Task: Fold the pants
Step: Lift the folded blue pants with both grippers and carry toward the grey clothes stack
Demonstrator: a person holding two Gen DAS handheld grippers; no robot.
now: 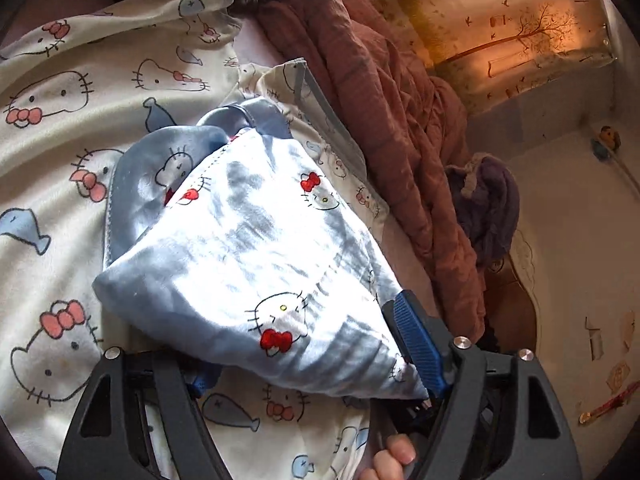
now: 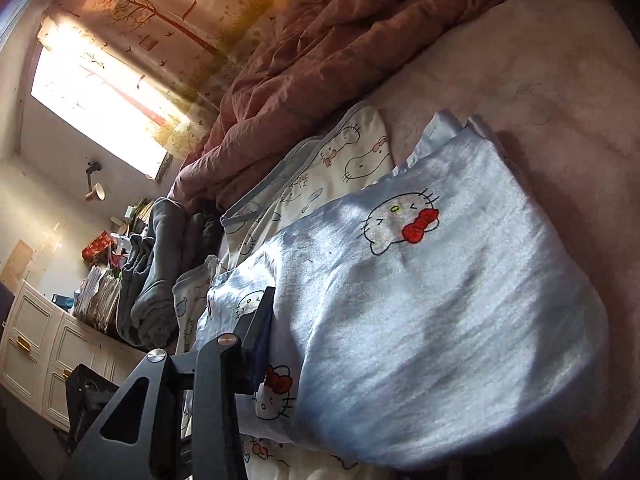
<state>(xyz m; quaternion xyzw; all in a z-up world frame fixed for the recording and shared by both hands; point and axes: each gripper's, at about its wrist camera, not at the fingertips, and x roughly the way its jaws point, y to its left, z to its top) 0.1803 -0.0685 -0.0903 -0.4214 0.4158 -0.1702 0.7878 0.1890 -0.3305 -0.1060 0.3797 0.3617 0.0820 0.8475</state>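
The bed (image 2: 520, 60), covered in a pale pink sheet, carries everything. A rumpled rust-pink quilt (image 1: 360, 80) bounds the working area along the far side. A cream fleece blanket printed with cat faces and blue fish (image 1: 80, 120) lies beneath the garment.

The light-blue plush pants with embroidered cat faces and red bows (image 1: 248, 248) lie on that blanket, already doubled into a thick bundle.

The left claw (image 1: 304, 372) stands wide with the bundle's near corner between its fingers; the blue ribbed pad (image 1: 416, 344) lies against the cloth. Whether the hidden pad presses cannot be told. The right claw (image 2: 360, 360) is largely covered by cloth; one dark finger (image 2: 256, 328) shows at the bundle's edge, so its hold cannot be confirmed.

Recommended: hold both corners level and keep the layers aligned before laying them over.

Clearance: bare sheet lies open beyond the bundle; avoid dragging the blanket's edge or catching the quilt.
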